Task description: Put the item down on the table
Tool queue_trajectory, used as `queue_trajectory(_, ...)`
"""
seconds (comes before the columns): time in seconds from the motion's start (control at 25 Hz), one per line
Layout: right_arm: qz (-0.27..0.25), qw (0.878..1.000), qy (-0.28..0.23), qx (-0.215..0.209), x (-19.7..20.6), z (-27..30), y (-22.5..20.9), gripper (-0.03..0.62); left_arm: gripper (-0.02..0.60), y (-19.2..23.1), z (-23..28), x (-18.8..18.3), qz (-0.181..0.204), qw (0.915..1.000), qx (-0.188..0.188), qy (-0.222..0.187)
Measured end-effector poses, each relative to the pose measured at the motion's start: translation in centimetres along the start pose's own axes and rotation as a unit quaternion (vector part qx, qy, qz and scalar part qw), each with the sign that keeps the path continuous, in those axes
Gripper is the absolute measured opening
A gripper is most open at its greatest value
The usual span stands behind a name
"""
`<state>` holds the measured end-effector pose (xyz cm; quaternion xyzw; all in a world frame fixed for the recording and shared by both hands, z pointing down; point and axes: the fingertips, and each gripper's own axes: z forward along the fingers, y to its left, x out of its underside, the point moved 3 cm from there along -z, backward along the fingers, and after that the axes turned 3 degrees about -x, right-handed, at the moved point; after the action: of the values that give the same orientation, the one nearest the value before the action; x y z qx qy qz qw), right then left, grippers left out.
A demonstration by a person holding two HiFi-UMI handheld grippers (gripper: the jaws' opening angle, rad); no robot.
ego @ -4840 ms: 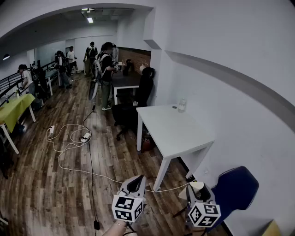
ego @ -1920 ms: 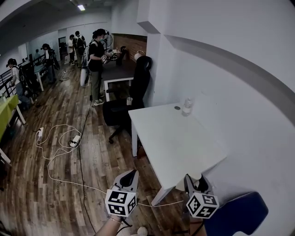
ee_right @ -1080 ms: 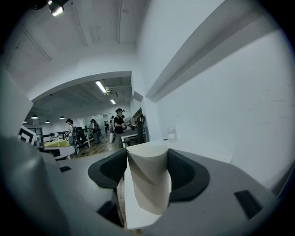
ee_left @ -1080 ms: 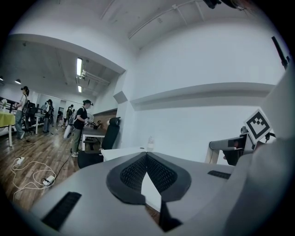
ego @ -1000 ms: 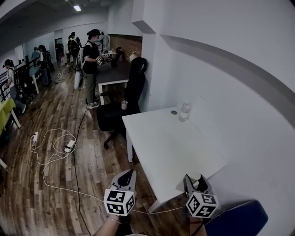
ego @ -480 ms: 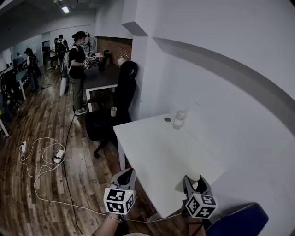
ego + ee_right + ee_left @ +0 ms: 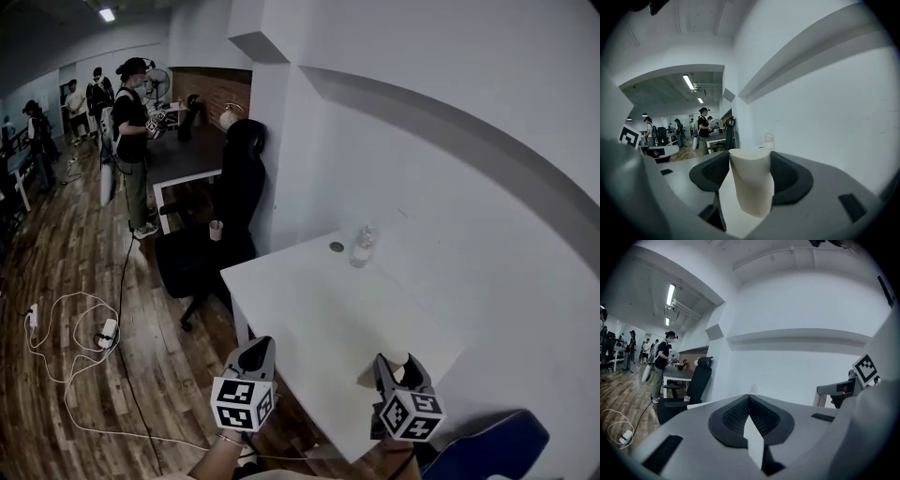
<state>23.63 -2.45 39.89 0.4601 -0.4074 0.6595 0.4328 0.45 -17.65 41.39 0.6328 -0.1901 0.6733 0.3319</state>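
White table (image 7: 319, 309) against wall. Clear plastic bottle (image 7: 362, 247) upright near far edge, close to wall. Small dark round object (image 7: 336, 247) just beside bottle. Wood floor (image 7: 66, 394): looped white cable (image 7: 56, 314), power strip (image 7: 107, 330).

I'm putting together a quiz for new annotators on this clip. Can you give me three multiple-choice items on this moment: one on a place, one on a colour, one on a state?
1. Where on the white table does the bottle stand?
A. at its far end, by the wall
B. at its near edge, by the tools
C. at its middle

2. What colour is the chair at the head view's lower right?
A. red
B. blue
C. white

3. The right tool is:
A. open and empty
B. shut on the bottle
C. shut on a paper cup

Answers:
1 A: the bottle stands beyond the bare tabletop, close to the wall.
2 B: its seat shows blue beneath the right tool.
3 C: the right gripper view shows both jaws against the cup's sides.
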Motion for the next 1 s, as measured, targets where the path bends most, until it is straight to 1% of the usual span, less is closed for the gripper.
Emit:
queue_trajectory(0.2, 0.007, 1.000, -0.004, 0.023, -0.6, 2.6, 1.0, 0.293, 0.017, 3.2, 2.5, -0.4, 0.000, 0.9999, 0.014, 0.007)
queue_trajectory(0.36, 0.015, 0.999, -0.008, 0.040, -0.8, 4.7, 2.0, 0.293, 0.017, 5.5, 4.4, -1.1, 0.009, 0.9994, 0.031, 0.009)
queue_trajectory(0.48, 0.018, 0.999, -0.011, 0.047, -0.9, 5.8, 3.1, 0.293, 0.017, 7.1, 5.4, -1.6, 0.012, 0.9991, 0.039, 0.008)
queue_trajectory(0.6, 0.018, 0.999, -0.007, 0.049, -0.7, 6.5, 4.1, 0.293, 0.017, 8.6, 6.0, -1.4, 0.007, 0.9991, 0.041, 0.010)
queue_trajectory(0.72, 0.016, 0.998, 0.001, 0.052, -0.6, 6.8, 4.3, 0.293, 0.017, 9.2, 6.5, -1.0, -0.001, 0.9991, 0.040, 0.016)
queue_trajectory(1.0, 0.012, 0.998, 0.017, 0.060, -0.3, 7.2, 3.5, 0.293, 0.017, 9.1, 6.9, 0.4, -0.008, 0.9985, 0.045, 0.029)
